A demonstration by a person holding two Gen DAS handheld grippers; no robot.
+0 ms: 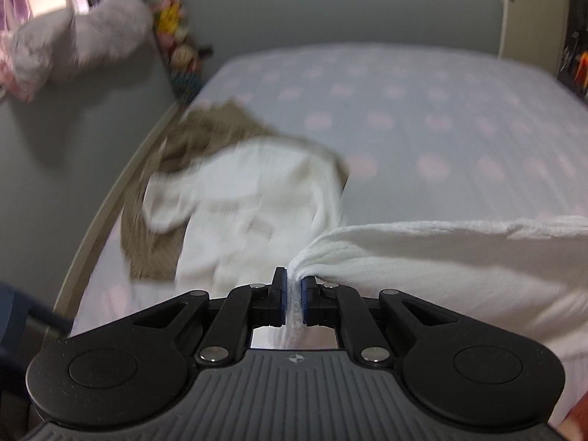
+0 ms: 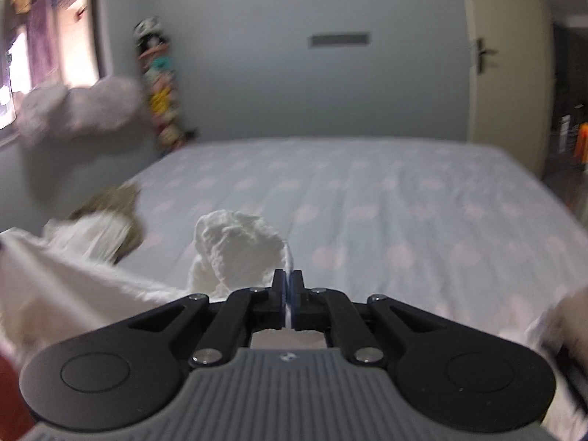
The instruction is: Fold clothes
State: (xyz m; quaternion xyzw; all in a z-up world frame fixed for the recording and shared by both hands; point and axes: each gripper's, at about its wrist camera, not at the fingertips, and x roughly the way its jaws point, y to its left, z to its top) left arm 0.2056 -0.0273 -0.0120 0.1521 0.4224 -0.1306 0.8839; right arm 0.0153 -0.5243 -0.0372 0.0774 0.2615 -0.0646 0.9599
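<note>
My left gripper (image 1: 293, 282) is shut on a corner of a white textured garment (image 1: 441, 257), which stretches off to the right above the bed. My right gripper (image 2: 288, 278) is shut on another part of the same white garment (image 2: 235, 246); a bunched lump of it stands up just left of the fingers, and the cloth runs off to the lower left. A second white garment (image 1: 250, 198) lies crumpled on a brown knitted garment (image 1: 198, 136) at the bed's left side; both show blurred in the right wrist view (image 2: 106, 220).
The bed (image 1: 422, 121) has a pale blue sheet with pink spots. A grey wall and the bed's edge run along the left. A plush toy (image 1: 73, 44) and hanging toys (image 1: 172, 22) are at the far left. A door (image 2: 503, 66) is at the right.
</note>
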